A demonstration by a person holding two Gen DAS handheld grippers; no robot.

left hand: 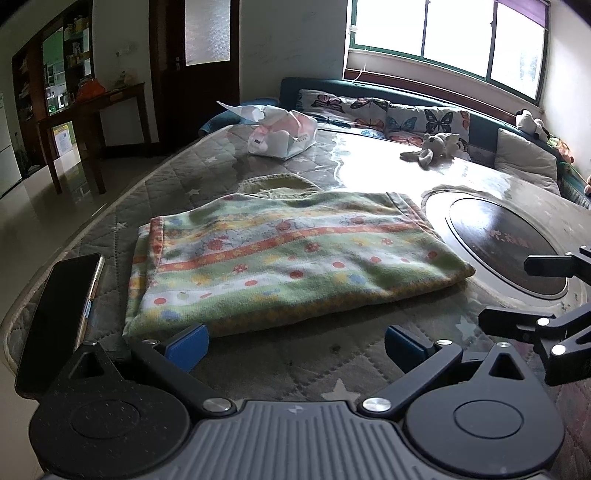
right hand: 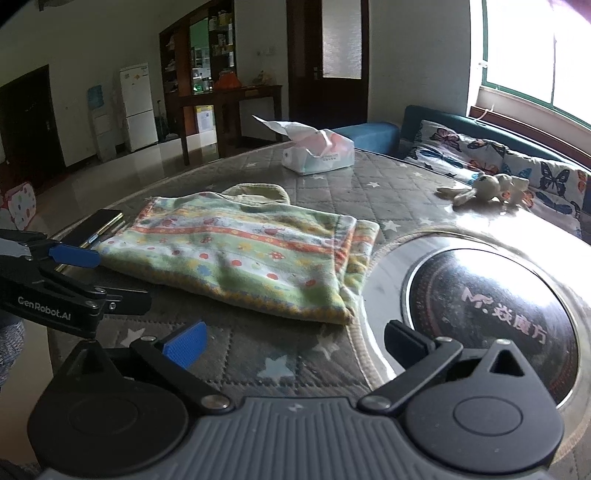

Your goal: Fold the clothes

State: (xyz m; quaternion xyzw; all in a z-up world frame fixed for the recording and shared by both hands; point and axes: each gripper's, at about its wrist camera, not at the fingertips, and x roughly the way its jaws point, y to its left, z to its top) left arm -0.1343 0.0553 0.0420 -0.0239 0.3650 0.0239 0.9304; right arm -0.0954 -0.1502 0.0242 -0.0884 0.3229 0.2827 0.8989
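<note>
Folded garment flat on quilted cover

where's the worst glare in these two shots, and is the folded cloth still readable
Left wrist view: window blown out, white glare across the table cover. Right wrist view: glare on the round glass inset. Folded cloth stays clear in both; edges bend from fisheye.

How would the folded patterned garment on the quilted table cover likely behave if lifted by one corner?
The folded garment looks like soft fleece, so it would probably droop. Its stacked layers lie loose, so they would likely fall open. It seems light for its size.
</note>
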